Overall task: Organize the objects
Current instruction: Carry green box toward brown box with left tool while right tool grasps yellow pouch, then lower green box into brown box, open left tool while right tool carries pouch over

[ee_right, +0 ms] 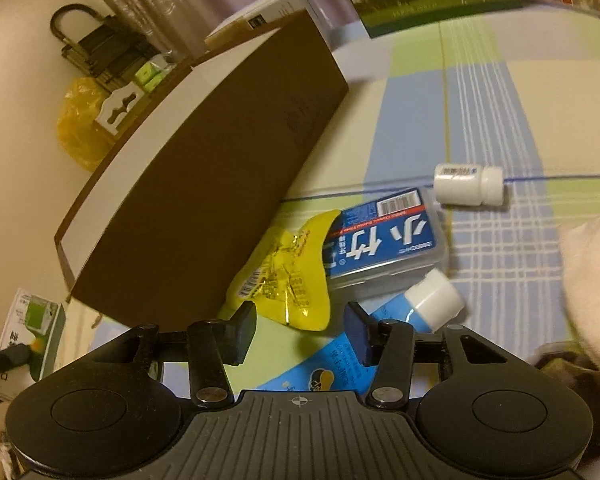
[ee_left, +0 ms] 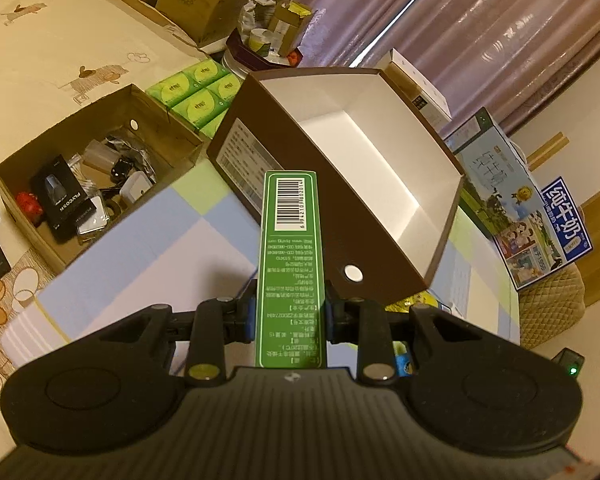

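Observation:
My left gripper (ee_left: 289, 314) is shut on a long green carton (ee_left: 289, 248) with a barcode; it points toward an empty brown box with a white inside (ee_left: 364, 172) just ahead. In the right wrist view the same brown box (ee_right: 204, 176) stands at left. My right gripper (ee_right: 300, 332) is open and empty, low over a yellow sachet (ee_right: 288, 276). Beside it lie a blue plastic case (ee_right: 384, 236), a blue tube with a white cap (ee_right: 432, 300) and a white pill bottle (ee_right: 468, 184) on its side.
A checked blue-green cloth (ee_right: 500, 120) covers the surface. A cardboard box of small items (ee_left: 84, 184) sits at left, green tissue packs (ee_left: 200, 92) behind it. A milk carton case (ee_left: 512, 208) stands at right. A yellow bag (ee_right: 80, 124) and curtains lie beyond.

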